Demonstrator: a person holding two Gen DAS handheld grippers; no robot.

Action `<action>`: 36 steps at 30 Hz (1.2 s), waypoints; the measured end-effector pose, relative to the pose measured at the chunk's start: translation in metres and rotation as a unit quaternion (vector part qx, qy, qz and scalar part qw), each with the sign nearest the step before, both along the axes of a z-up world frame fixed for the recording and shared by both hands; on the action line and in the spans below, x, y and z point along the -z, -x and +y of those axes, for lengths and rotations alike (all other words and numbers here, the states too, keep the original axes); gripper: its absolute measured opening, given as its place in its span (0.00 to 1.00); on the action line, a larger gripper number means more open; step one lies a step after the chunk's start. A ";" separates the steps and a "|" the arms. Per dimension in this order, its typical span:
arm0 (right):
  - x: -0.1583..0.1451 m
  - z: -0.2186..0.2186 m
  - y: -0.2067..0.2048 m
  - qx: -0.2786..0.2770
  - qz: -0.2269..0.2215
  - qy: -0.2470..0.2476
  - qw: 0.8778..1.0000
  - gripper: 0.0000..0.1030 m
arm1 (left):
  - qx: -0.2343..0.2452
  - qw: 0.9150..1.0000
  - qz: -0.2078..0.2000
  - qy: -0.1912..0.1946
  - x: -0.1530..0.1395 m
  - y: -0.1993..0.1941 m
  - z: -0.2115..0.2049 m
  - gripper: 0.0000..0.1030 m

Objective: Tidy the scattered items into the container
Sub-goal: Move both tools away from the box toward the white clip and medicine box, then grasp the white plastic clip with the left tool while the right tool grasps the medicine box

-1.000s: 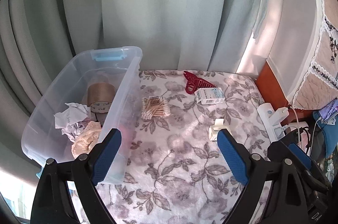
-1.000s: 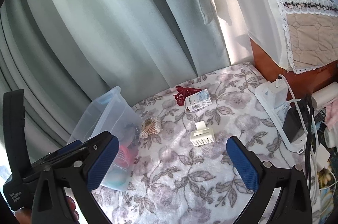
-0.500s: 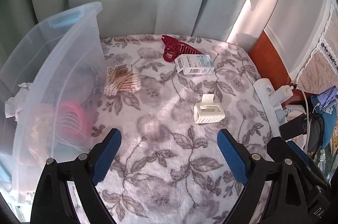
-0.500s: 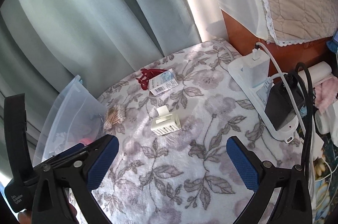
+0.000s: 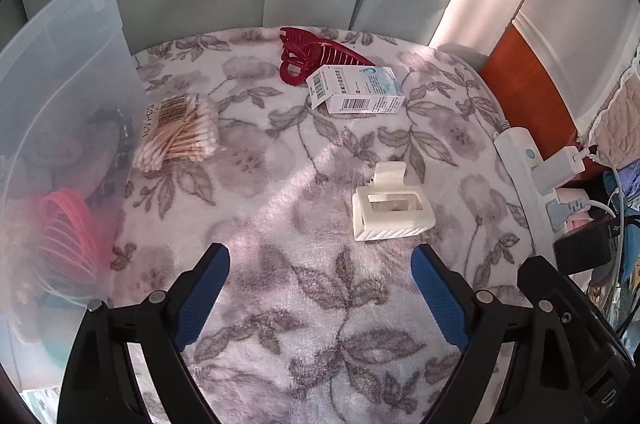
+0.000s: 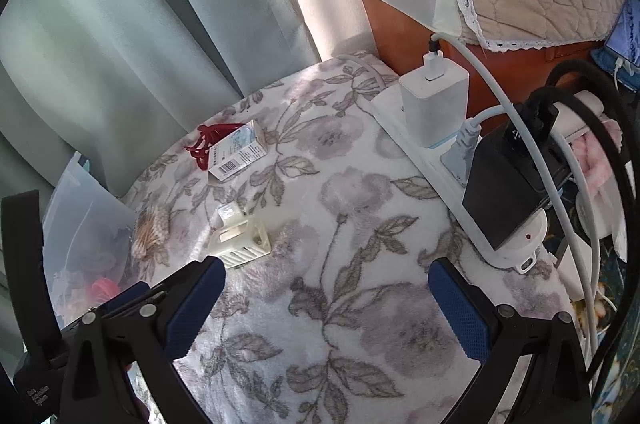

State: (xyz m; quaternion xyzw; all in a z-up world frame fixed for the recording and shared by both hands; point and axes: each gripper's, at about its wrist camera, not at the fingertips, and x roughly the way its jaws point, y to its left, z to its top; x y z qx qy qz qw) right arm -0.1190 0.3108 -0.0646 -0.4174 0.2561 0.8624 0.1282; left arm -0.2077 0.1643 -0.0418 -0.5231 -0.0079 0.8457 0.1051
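Left wrist view: left gripper (image 5: 320,298) empty, fingers spread wide, low over the floral cloth (image 5: 320,364), pitched down and forward. White clip (image 5: 392,212) lies just ahead and a bit right of centre, nearer the right-hand pad (image 5: 438,300) than the other; long axis runs roughly across the view, about in line with the finger gap, lever tab pointing away. Likely next pick, and this gripper looks better lined up: small shift right, then forward and down. Swab pack (image 5: 180,132) sits farther, ahead-left, just beside the bin (image 5: 72,72) wall; can't tell if touching. Box (image 5: 356,90) farther still, ahead-right, long axis across, overlapping the red clip (image 5: 312,54) at the far edge by the curtain.

Right wrist view: right gripper (image 6: 326,308) also wide apart, empty, low over the cloth. White clip (image 6: 240,238) sits just past its left-hand pad (image 6: 196,304), off-centre, so less well aligned. Power strip (image 6: 432,152) with plugs lies right, apart from the items.
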 end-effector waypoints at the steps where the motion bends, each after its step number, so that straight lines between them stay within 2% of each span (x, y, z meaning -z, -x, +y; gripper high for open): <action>1: 0.003 0.002 0.001 0.003 -0.004 0.001 1.000 1.00 | 0.001 1.000 -0.003 -0.002 0.003 0.002 0.001 0.89; 5: 0.012 0.008 0.002 0.016 -0.012 0.005 1.000 0.99 | 0.014 1.000 -0.008 -0.008 0.013 0.007 0.010 0.89; 8: 0.011 0.012 0.000 0.025 -0.002 -0.008 1.000 0.96 | 0.019 1.000 -0.010 -0.019 0.017 0.010 0.017 0.89; 20: 0.012 0.024 0.002 0.051 0.010 -0.011 0.999 0.85 | 0.020 0.999 -0.003 -0.040 0.025 0.021 0.035 0.89; 22: 0.013 0.023 0.004 0.049 0.010 -0.012 0.999 0.83 | 0.017 0.999 0.000 -0.039 0.027 0.021 0.035 0.85; 29: 0.012 0.020 0.012 0.043 0.016 -0.024 0.999 0.82 | 0.004 0.999 0.014 -0.031 0.031 0.025 0.025 0.56; 36: 0.005 0.010 0.036 0.022 0.025 -0.029 0.999 0.82 | -0.029 0.999 0.031 -0.023 0.031 0.038 0.004 0.55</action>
